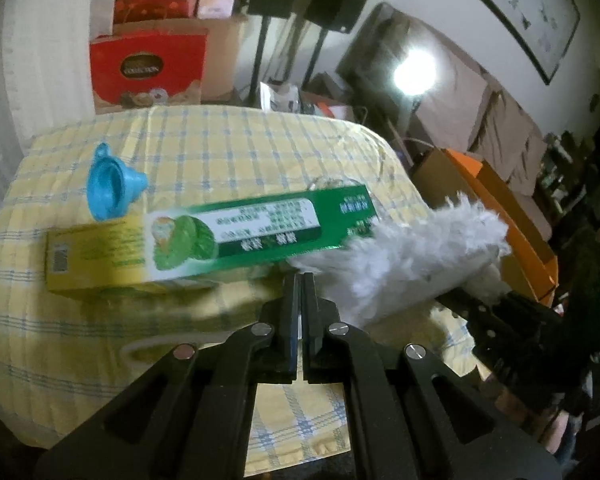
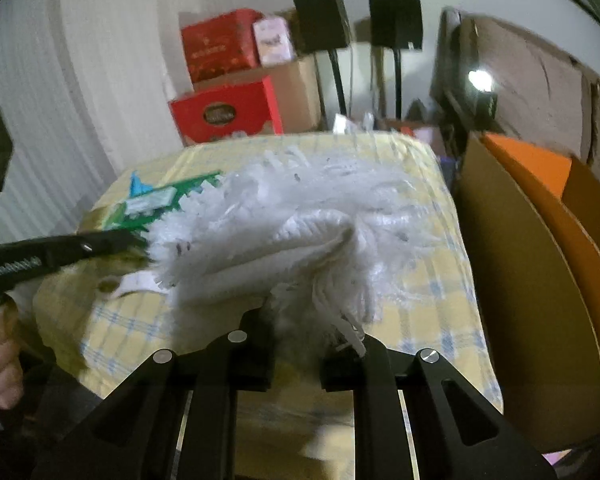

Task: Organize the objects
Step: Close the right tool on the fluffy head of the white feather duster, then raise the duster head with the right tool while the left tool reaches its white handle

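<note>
A long green box [image 1: 260, 228] lies on top of a yellow box [image 1: 96, 256] on the table with the yellow checked cloth [image 1: 220, 148]. A blue funnel [image 1: 110, 188] lies on its side just behind them. My left gripper [image 1: 300, 280] is shut with nothing in it, its tips close to the green box's near edge. My right gripper [image 2: 308, 320] is shut on a white fluffy mop head [image 2: 284, 224], held above the table's right half and brushing the green box's [image 2: 160, 200] right end. The fluff hides the right fingertips. The left gripper [image 2: 138, 240] reaches in from the left.
A small white object [image 1: 140, 350] lies on the cloth in front of the boxes. An orange-lined cardboard box [image 2: 540, 216] stands close against the table's right side. Red gift boxes [image 1: 148, 68] and two speakers on stands [image 2: 320, 20] are behind the table. A hand [image 2: 0, 368] holds the left gripper.
</note>
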`<state>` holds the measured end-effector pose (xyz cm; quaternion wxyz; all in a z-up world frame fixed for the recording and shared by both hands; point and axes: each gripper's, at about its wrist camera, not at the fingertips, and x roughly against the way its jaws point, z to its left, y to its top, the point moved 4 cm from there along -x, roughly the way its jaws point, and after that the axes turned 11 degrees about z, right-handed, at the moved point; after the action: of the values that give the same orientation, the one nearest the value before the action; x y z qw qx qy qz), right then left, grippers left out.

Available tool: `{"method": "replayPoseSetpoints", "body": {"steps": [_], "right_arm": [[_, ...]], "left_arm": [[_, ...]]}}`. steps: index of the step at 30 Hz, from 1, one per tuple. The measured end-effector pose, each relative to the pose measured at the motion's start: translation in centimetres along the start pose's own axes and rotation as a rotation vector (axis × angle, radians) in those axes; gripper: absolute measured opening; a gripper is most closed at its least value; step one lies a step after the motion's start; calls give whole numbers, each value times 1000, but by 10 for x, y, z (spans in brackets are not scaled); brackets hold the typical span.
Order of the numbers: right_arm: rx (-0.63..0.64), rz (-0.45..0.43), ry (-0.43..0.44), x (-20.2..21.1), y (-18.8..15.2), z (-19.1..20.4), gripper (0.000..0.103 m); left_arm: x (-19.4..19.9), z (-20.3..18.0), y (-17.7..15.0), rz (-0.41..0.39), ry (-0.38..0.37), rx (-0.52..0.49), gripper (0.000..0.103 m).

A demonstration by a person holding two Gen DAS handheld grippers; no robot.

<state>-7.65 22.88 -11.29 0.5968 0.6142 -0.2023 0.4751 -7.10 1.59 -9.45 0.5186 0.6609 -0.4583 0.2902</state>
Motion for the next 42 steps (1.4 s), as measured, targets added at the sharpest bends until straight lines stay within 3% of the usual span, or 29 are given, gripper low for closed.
{"method": "replayPoseSetpoints", "body": {"steps": [8, 11, 13, 15, 19, 22, 26, 29, 32, 39, 41, 42], "right_arm": [[36, 95, 18, -14, -9, -5, 20], [82, 87, 1, -14, -8, -3, 41], [73, 66, -9, -11, -8, -10, 72], [41, 42, 21, -5, -4, -19, 79], [-43, -10, 93, 4, 11, -37, 82], [-123, -36, 173, 3, 22, -50, 83], [-161, 23, 229, -14, 23, -53, 83], [-184, 55, 253, -22, 16, -55, 83], [-202, 77, 302, -26, 13, -54, 69], [-181, 76, 289, -24, 11, -51, 68], [-166, 79, 293, -23, 12, -49, 62], [-151, 77, 301, -22, 12, -47, 53]], "left_arm": [[-8, -3, -1, 19, 17, -41, 5], [-22, -14, -5, 57, -5, -79, 20], [-28, -22, -8, 66, -13, -108, 32], [-35, -28, -8, 75, -11, -127, 38], [-46, -40, -1, 80, -20, -143, 55], [-58, -47, 2, 98, -29, -144, 55], [-65, -52, -1, 109, -52, -137, 56], [-66, -55, -1, 100, -56, -126, 72], [-72, -57, -4, 111, -58, -124, 72], [-55, -46, -19, 105, 3, -166, 72], [-44, -36, -24, 83, 55, -194, 72], [-39, -31, -27, 75, 90, -219, 74]]}}
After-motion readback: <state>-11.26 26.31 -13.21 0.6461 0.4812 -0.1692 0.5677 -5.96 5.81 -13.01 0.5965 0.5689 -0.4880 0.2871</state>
